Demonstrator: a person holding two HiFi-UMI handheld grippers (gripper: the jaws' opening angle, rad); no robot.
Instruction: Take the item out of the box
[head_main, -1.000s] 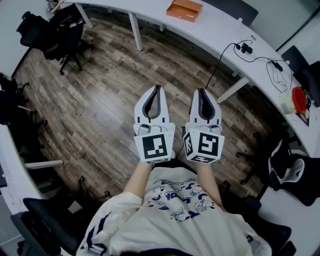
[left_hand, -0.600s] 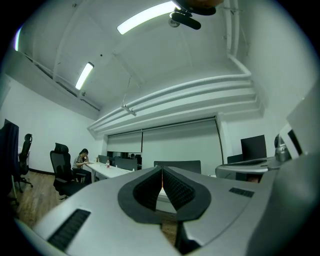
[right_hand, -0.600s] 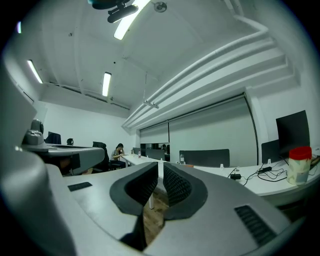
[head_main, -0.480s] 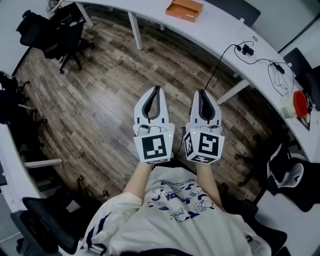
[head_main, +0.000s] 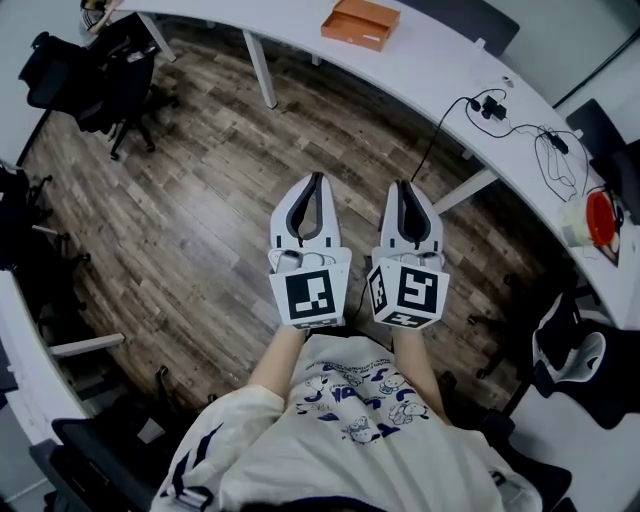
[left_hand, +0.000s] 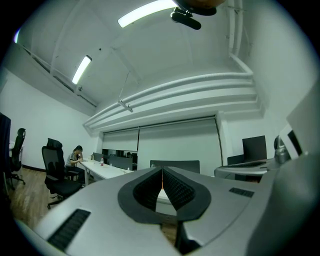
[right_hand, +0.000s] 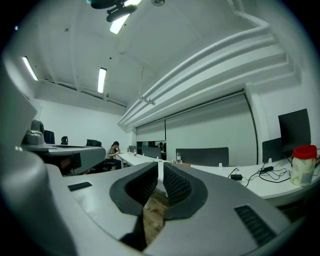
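My left hand-held gripper (head_main: 316, 180) and right hand-held gripper (head_main: 404, 187) are side by side in front of my chest. Both point level, with their jaws closed together and nothing between them. Below them is only wooden floor (head_main: 180, 200). The orange box (head_main: 360, 22) sits well ahead on the curved white tabletop (head_main: 430, 70), almost on the line that runs out between the two grippers, so I judge neither arm clearly nearer. Its long side runs crosswise to my reach, along the tabletop. I cannot make out what lies in it from here.
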